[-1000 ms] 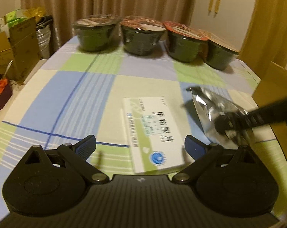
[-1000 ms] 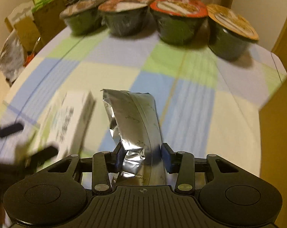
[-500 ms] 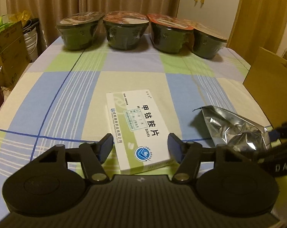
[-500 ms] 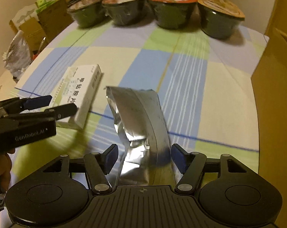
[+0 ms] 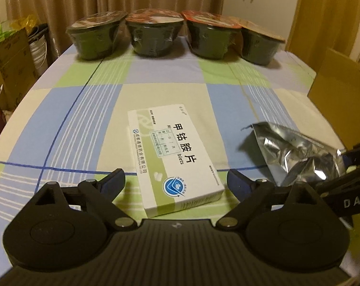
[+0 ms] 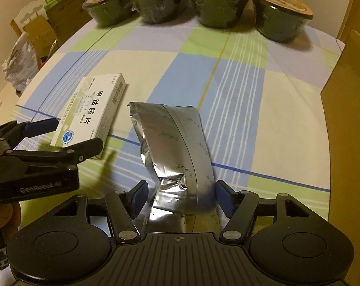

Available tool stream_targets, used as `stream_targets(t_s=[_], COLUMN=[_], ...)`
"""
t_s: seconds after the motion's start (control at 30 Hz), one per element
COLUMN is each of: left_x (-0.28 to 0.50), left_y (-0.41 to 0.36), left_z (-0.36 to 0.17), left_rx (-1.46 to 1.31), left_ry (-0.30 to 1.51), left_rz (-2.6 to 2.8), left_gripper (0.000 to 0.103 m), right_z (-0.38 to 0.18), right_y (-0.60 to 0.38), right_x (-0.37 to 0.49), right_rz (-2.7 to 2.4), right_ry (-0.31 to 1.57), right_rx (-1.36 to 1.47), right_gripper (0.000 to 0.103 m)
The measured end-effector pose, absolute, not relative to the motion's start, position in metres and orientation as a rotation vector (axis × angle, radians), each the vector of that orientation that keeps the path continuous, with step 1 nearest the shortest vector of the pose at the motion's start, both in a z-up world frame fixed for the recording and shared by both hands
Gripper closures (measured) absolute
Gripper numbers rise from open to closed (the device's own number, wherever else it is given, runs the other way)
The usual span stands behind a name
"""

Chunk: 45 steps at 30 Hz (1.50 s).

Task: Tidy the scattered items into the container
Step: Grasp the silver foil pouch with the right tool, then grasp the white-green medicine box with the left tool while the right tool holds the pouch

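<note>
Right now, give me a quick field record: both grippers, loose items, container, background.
left gripper: open, fingers either side of the near end of the white and green medicine box
right gripper: open, straddling the crinkled silver foil pouch
box: flat on the checked tablecloth
pouch: right of box, apart from it
container: brown cardboard box, right edge
background: four sealed dark instant noodle bowls in a row
</note>
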State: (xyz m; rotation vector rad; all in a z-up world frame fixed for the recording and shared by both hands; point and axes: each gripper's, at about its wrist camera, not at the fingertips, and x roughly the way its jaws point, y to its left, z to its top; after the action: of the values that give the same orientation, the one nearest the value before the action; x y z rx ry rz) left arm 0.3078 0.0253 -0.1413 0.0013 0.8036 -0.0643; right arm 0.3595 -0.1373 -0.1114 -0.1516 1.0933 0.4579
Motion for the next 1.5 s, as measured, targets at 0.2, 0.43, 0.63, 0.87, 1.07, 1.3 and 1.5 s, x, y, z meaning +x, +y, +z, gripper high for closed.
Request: stream_targets(t_s=[0.2, 0.43, 0.63, 0.87, 1.07, 1.3, 1.5], left_x=[0.304, 0.254, 0.256, 0.262, 0.264, 0.270, 0.269], left_y=[0.026, 0.018, 0.022, 0.021, 0.016, 0.015, 0.011], left_z=[-0.137, -0.120, -0.118, -0.124, -0.129, -0.134, -0.135], left_rx=[0.027, 0.061, 0.055, 0.053, 0.070, 0.075, 0.077], left_ry=[0.836, 0.933, 0.901, 0.910, 0.925, 0.935, 0.942], left_rz=[-0.108, -0.213, -0.147, -0.150, -0.162, -0.158, -0.175], left_gripper=[0.031, 0.031, 0.022, 0.022, 0.022, 0.021, 0.022], right_z=[-0.106, -0.103, -0.104, -0.099, -0.106, -0.118, -0.110], right_y=[-0.142, -0.143, -0.148, -0.140, -0.129, -0.125, -0.133], right_x=[0.363, 0.366, 0.365, 0.367, 0.370, 0.369, 0.353], right_rz=[0.455, 0.469, 0.479, 0.499, 0.519, 0.532, 0.539], right_ry=[1.088, 1.101, 1.118, 1.079, 1.081, 1.093, 1.129], right_rx=[-0.135, -0.129, -0.128, -0.149, -0.199, -0.272, -0.250], right_gripper=[0.035, 0.035, 0.035, 0.009, 0.009, 0.043, 0.054])
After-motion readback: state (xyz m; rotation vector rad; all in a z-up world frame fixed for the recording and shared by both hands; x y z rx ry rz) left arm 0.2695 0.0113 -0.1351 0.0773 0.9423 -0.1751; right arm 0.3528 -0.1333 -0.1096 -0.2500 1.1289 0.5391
